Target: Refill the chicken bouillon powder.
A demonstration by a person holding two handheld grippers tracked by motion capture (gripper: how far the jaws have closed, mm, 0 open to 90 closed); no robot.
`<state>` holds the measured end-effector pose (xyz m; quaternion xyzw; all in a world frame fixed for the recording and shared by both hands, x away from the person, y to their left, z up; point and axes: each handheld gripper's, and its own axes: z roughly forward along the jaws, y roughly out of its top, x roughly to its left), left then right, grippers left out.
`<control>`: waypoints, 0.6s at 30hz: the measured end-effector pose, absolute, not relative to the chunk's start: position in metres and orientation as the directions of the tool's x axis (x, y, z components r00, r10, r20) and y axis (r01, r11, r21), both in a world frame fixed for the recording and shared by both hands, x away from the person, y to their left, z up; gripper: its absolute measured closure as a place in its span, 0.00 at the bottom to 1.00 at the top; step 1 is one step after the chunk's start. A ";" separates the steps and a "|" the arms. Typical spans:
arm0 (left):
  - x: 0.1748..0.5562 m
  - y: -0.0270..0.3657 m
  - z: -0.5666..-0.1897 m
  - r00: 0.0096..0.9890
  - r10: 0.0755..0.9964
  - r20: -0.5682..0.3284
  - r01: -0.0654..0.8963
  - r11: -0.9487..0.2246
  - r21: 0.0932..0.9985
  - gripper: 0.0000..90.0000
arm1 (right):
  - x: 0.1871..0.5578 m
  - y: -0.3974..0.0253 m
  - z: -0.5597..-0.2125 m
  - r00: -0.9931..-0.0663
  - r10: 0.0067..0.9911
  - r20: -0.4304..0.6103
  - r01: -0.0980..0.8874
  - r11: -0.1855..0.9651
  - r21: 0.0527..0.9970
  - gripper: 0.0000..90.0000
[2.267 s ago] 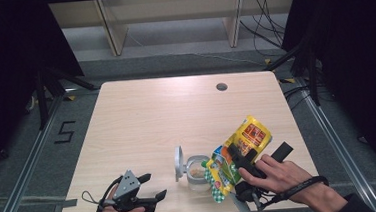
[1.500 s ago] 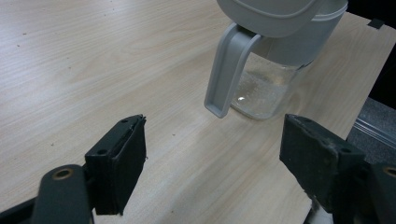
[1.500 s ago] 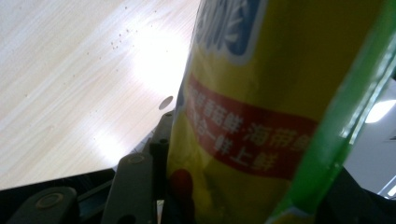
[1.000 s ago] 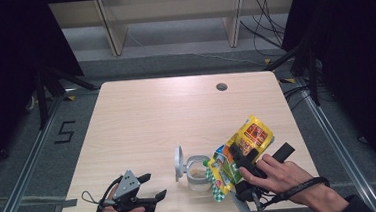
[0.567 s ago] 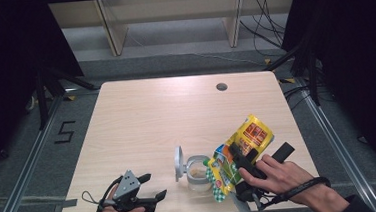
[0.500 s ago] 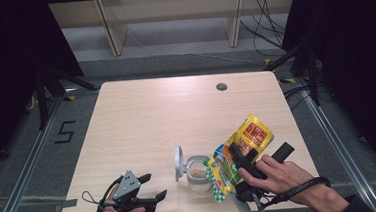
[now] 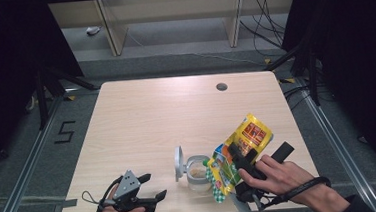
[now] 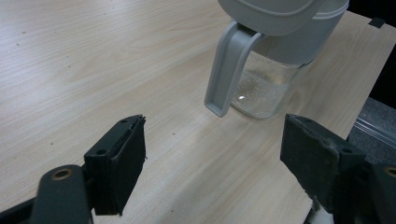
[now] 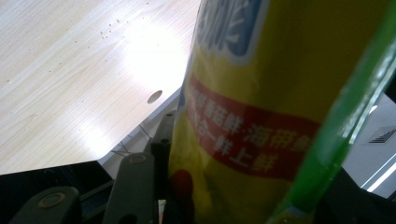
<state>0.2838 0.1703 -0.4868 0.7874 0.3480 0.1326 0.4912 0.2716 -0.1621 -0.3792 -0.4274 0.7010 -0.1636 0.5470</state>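
A clear glass jar [image 7: 198, 172] with pale powder in its bottom stands near the table's front edge, its grey hinged lid [image 7: 179, 162] flipped open to the left. In the left gripper view the jar [image 8: 266, 88] and its grey lid handle [image 8: 226, 70] lie just beyond the jaws. A yellow snack bag [image 7: 239, 150] is tilted with its mouth down over the jar; my right gripper [image 7: 244, 168] is shut on the bag [image 9: 261, 107]. My left gripper [image 7: 148, 189] rests open on the table at the front left, with nothing between its jaws.
The wooden table [image 7: 167, 117] has a round cable hole [image 7: 221, 86] at the back right. Scattered crumbs lie on the wood [image 9: 93, 32]. Behind the table stand pale shelf uprights [image 7: 110, 26] and loose cables [image 7: 265, 20] on the floor.
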 end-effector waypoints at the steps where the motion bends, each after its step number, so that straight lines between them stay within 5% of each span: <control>1: 0.284 0.170 -0.487 0.723 0.678 -0.132 0.417 -0.277 0.866 0.24 | 0.271 -0.163 -0.380 -0.034 -0.769 -0.638 -0.408 0.593 -0.694 0.63; 18: 0.284 0.170 -0.487 0.726 0.675 -0.135 0.415 -0.273 0.868 0.24 | 0.271 -0.165 -0.380 -0.041 -0.769 -0.638 -0.415 0.594 -0.689 0.64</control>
